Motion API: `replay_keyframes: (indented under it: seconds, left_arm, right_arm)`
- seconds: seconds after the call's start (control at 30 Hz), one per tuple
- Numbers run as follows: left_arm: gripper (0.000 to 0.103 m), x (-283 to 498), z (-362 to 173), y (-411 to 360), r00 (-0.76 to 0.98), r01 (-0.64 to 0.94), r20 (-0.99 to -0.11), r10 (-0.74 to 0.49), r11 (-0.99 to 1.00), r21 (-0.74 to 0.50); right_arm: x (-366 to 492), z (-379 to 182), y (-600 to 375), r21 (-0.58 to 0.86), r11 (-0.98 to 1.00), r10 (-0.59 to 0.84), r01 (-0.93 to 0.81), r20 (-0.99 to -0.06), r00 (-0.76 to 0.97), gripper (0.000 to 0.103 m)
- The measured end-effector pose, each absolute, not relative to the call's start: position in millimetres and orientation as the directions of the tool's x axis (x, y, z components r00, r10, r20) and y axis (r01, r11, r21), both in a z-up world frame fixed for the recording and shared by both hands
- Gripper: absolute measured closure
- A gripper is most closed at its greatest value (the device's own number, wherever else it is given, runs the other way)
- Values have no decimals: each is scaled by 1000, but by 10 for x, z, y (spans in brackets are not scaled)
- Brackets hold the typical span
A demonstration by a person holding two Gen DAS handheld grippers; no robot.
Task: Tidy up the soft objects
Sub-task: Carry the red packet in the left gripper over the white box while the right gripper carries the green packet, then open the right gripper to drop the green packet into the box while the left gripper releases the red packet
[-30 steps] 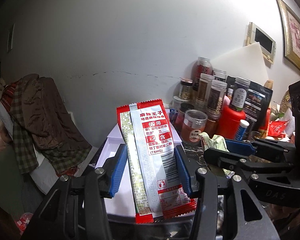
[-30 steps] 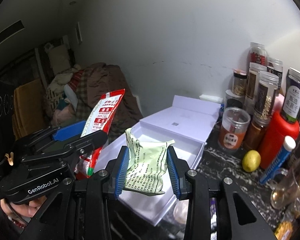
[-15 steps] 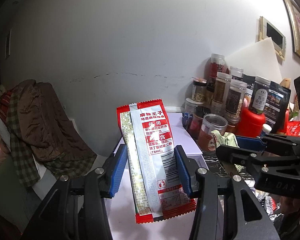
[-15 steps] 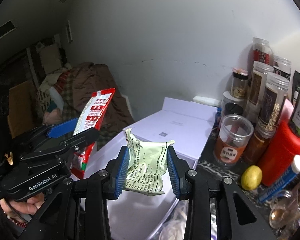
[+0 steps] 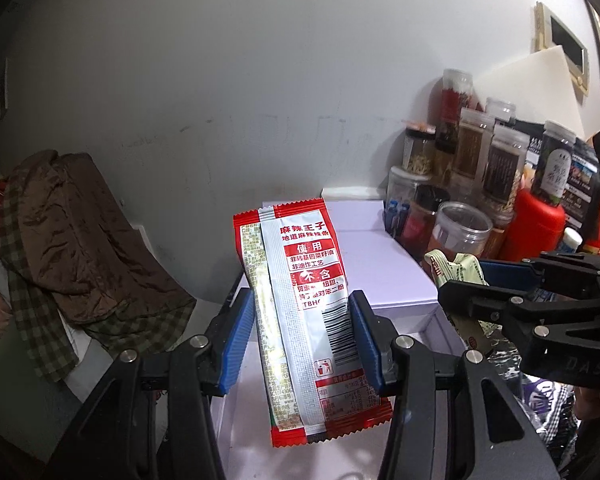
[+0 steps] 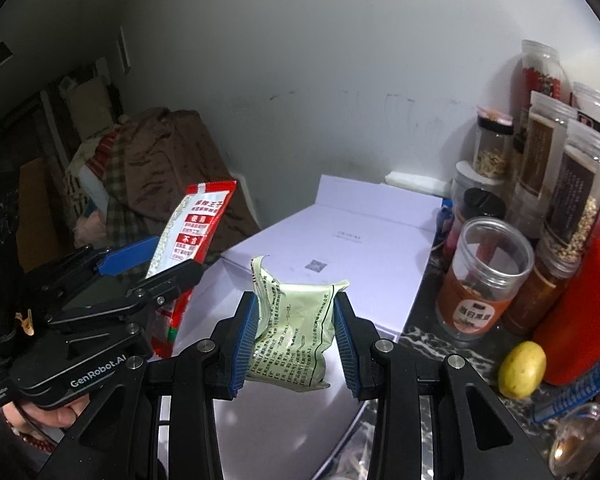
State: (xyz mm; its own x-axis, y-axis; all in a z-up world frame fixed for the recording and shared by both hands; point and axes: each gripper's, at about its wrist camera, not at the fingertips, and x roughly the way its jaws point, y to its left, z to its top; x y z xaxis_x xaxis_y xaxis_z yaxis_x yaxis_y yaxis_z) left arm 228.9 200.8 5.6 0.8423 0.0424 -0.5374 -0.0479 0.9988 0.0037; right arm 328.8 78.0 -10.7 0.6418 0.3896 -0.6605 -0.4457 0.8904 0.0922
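Observation:
My left gripper (image 5: 302,334) is shut on a long red and silver snack packet (image 5: 300,300), held upright between the blue pads. The same packet (image 6: 192,224) and left gripper (image 6: 148,258) show at the left of the right wrist view. My right gripper (image 6: 296,332) is shut on a crumpled pale green packet (image 6: 296,328); that gripper (image 5: 484,284) and green packet (image 5: 456,270) appear at the right of the left wrist view. Both packets hang above an open white box (image 6: 340,248) on the dark counter, whose tray (image 5: 260,432) lies below the red packet.
Spice jars (image 6: 484,276) and tall clear containers (image 6: 572,196) crowd the counter right of the box, with a red bottle (image 6: 580,320) and a small yellow lemon (image 6: 522,368). A brown and plaid heap of clothes (image 5: 72,248) lies left, beyond the counter edge. A grey wall stands behind.
Both grippers have moved forward and slightly down toward the white box and jars, which look larger now. Each packet stays gripped as before.

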Motion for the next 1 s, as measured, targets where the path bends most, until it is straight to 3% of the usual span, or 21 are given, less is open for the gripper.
replay_keyframes:
  seconds: [1.0]
  left_arm:
    - [55, 2944, -618, 2137, 629, -65, -777, 25, 998, -21]
  right_arm:
    - [3929, -634, 938, 115, 899, 341, -423, -789, 511, 63]
